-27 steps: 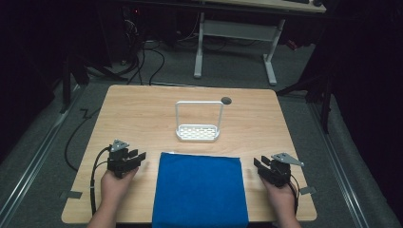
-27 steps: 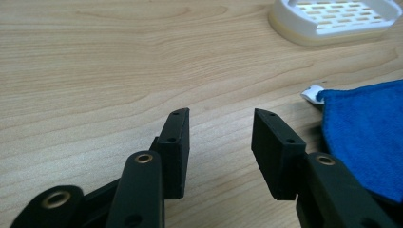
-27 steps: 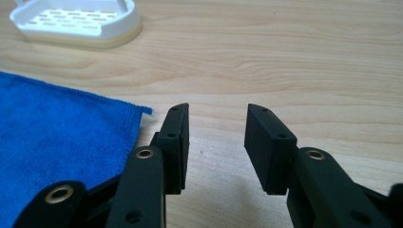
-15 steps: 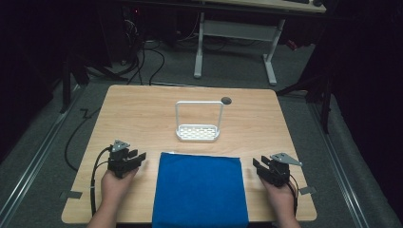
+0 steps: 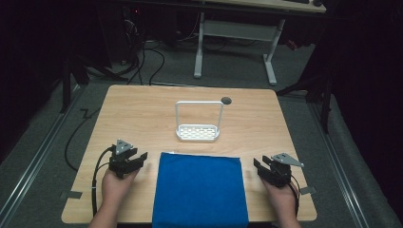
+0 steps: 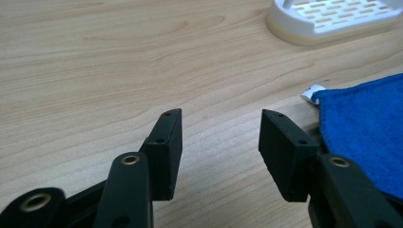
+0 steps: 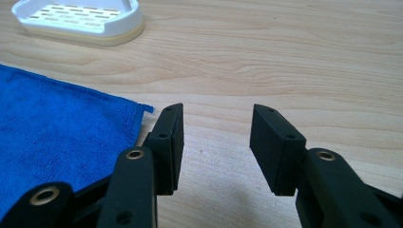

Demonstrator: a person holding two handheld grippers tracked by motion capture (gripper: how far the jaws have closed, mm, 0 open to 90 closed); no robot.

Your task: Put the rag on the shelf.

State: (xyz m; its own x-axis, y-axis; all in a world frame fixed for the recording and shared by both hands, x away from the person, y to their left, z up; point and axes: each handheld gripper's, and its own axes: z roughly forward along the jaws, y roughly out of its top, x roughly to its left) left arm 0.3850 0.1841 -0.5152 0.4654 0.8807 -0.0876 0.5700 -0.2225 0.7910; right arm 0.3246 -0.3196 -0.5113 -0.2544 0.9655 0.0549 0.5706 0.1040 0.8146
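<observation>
- Left gripper (image 5: pixel 138 158): resting low on the tabletop (image 5: pixel 142 114) in the person's left hand (image 5: pixel 115 186), its jaws standing wide apart and gripping nothing; in the left gripper view the gap between them (image 6: pixel 218 137) is showing bare wood.
- Right gripper (image 5: pixel 259 167): lying at the opposite side in the right hand (image 5: pixel 281 199), its jaws likewise spread wide and carrying nothing (image 7: pixel 216 142).
- Blue cloth (image 5: pixel 200 192): lying flat between the two grippers, its near edge reaching the front edge of the tabletop; each gripper is sitting just beside one of its far corners. A small white tag (image 6: pixel 311 92) is projecting at the corner near the left gripper.
- White rack (image 5: pixel 198 124): standing upright beyond the cloth, near the tabletop's middle, its slotted base (image 7: pixel 78 16) sitting apart from the cloth and a tall loop frame rising from it.
- Dark round hole (image 5: pixel 226 100): lying in the tabletop just behind the rack.
</observation>
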